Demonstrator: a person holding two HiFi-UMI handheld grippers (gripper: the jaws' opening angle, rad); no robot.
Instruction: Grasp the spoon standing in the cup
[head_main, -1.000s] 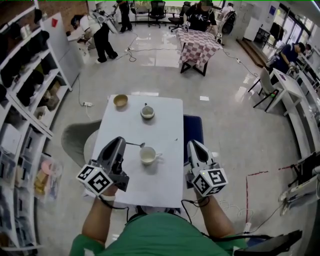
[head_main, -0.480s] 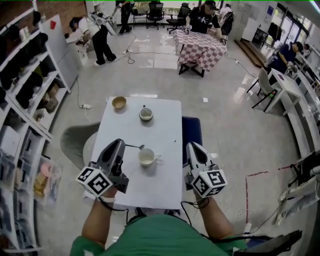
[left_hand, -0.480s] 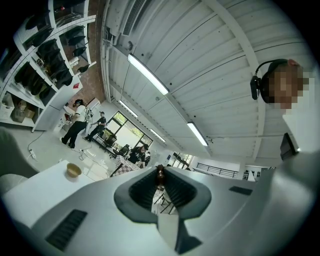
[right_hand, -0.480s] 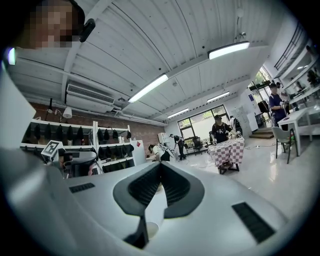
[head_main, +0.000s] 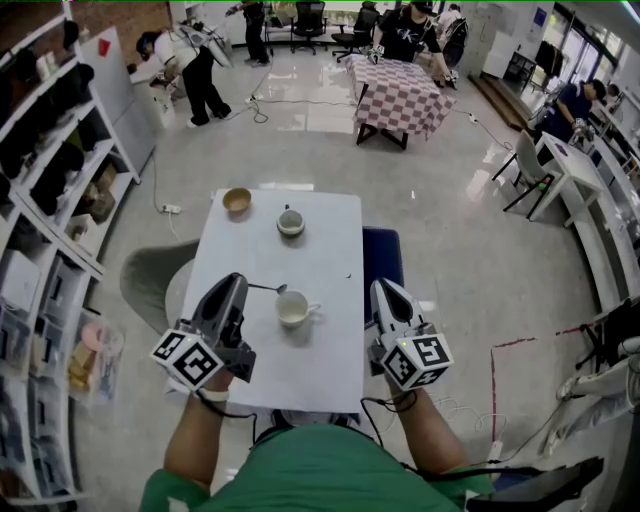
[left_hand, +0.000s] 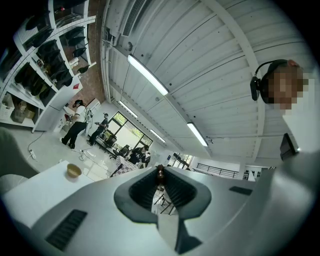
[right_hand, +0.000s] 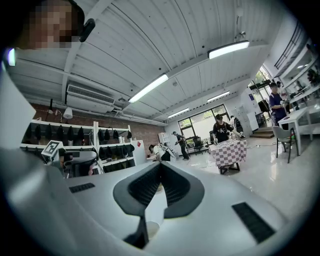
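The spoon hangs level over the white table, its bowl pointing right, just left of and above the white cup. My left gripper is shut on its handle. In the left gripper view the left gripper points up toward the ceiling, and a small dark piece of the spoon is pinched at the jaw tips. My right gripper hovers at the table's right edge, right of the cup. In its own view the right gripper has its jaws together with nothing between them.
A second cup and a tan bowl stand at the table's far end. A blue seat is against the table's right side and a grey chair on its left. Shelves line the left wall; people work at tables further off.
The head view has shifted slightly. Both grippers, the spoon and the cup keep the same places relative to one another.
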